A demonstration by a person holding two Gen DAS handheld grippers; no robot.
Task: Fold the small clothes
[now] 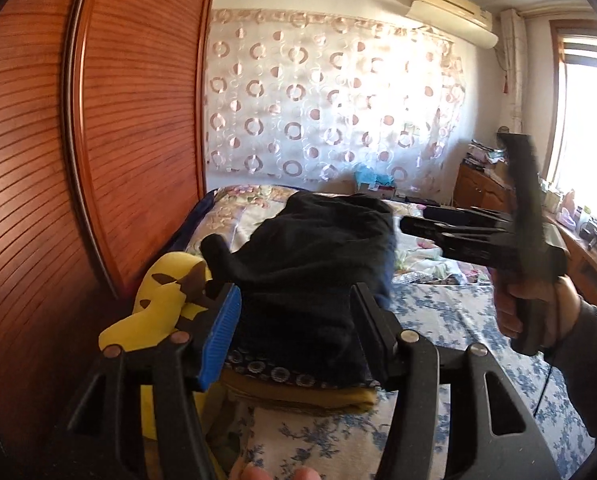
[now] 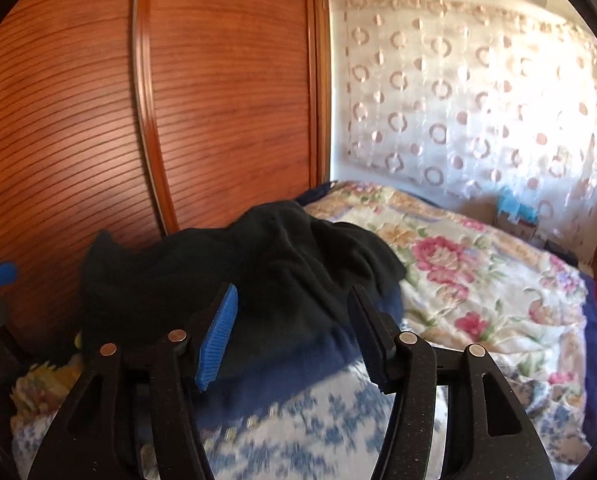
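Observation:
A dark navy folded garment lies on top of a small stack of folded clothes on the bed, next to the wardrobe. My left gripper is open, its jaws wide on either side of the garment's near end, not closed on it. My right gripper shows in the left wrist view, held in a hand to the right of the garment. In the right wrist view the right gripper is open with the same dark garment lying between and beyond its jaws.
A yellow plush toy lies left of the stack against the wooden wardrobe. The bed has a blue floral sheet and a flowered quilt. A curtain and cluttered cabinets stand beyond.

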